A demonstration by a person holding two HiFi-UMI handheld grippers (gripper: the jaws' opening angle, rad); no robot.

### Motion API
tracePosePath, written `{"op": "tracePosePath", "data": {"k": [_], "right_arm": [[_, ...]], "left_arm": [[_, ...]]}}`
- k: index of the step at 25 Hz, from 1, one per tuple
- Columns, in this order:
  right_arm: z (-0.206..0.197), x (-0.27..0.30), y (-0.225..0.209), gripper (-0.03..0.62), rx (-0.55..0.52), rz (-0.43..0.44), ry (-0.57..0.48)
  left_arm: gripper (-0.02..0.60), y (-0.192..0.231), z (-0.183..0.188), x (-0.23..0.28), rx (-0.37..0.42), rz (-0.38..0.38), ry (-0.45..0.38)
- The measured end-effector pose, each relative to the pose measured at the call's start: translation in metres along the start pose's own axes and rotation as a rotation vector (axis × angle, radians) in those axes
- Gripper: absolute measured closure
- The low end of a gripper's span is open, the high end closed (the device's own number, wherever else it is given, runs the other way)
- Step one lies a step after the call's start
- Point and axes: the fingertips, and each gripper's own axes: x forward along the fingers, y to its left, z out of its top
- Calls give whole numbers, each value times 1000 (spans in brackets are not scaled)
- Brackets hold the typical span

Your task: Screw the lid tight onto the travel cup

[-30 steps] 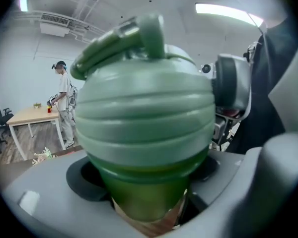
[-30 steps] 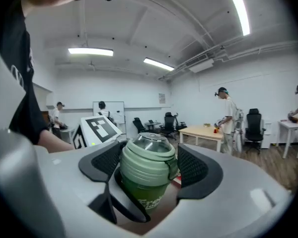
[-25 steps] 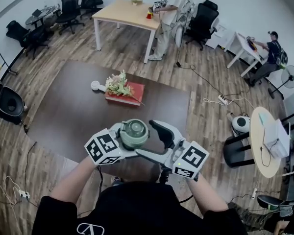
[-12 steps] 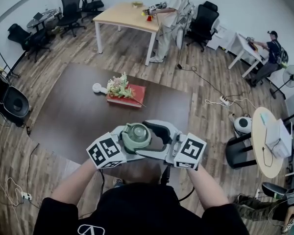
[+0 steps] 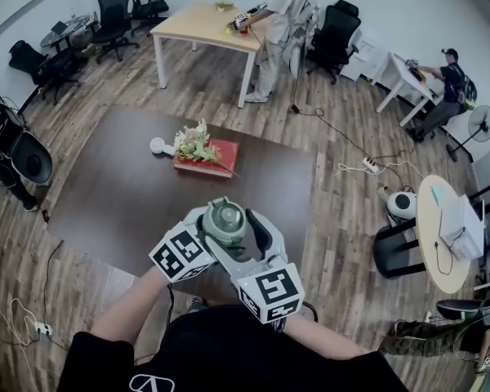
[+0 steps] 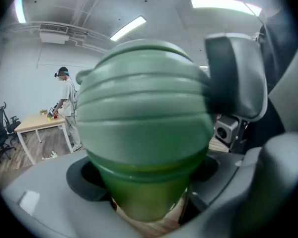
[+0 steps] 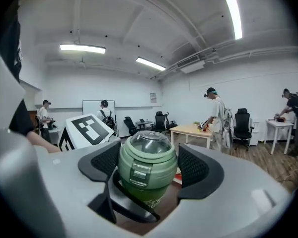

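In the room: a wood-plank floor (image 5: pixel 335 178) is running out to white walls, and strip lights are shining overhead.
Counter: a dark brown counter (image 5: pixel 106 186) is standing mid-room, just ahead of the person.
Travel cup: the green travel cup (image 6: pixel 144 192) is hanging upright in the air over the counter's near edge, with its lid (image 7: pixel 148 152) sitting on top.
Left tongs: the left tongs (image 6: pixel 146 177) are standing wide apart and pinching the cup's body below the lid, a pad pressing on each side.
Right tongs: the right tongs (image 7: pixel 149 166) are reaching in from the person's side, spread about as wide, and pinching the lid between their ribbed pads.
Crowding: in the head view the two marker cubes are sitting just beside each other, near the cup.
On the counter: a red book (image 5: pixel 216 158) is lying toward the far side with a bunch of flowers (image 5: pixel 194 141) on it and a small white object (image 5: pixel 158 144) just beside it, all well apart from the cup.
Around: a person (image 5: pixel 279 23) is standing at a light wooden table (image 5: pixel 198 24); black office chairs (image 5: pixel 114 11) are standing along the walls, and a round table (image 5: pixel 437 235) is standing at the right.
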Motion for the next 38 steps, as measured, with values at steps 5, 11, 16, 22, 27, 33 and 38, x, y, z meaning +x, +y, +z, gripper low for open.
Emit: {"op": "tracePosePath", "data": {"k": [5, 11, 16, 22, 27, 33, 38], "right_arm": [[17, -15, 6, 198, -3, 335, -117], [16, -29, 4, 198, -125, 798, -104], [18, -26, 4, 203, -53, 878, -89], [9, -2, 5, 209, 63, 432, -64], [-1, 4, 0, 210, 149, 51, 22], [4, -3, 2, 206, 49, 192, -4], [16, -20, -11, 191, -88, 540, -109]], "left_arm": [[166, -3, 6, -7, -18, -43, -30], [166, -24, 13, -16, 25, -147, -24], [166, -25, 21, -16, 32, -132, -36], [166, 2, 5, -15, -11, -15, -7], [166, 8, -2, -7, -11, 32, 16], [166, 5, 6, -6, -20, 0, -30], [166, -5, 13, -16, 6, -89, -64]]}}
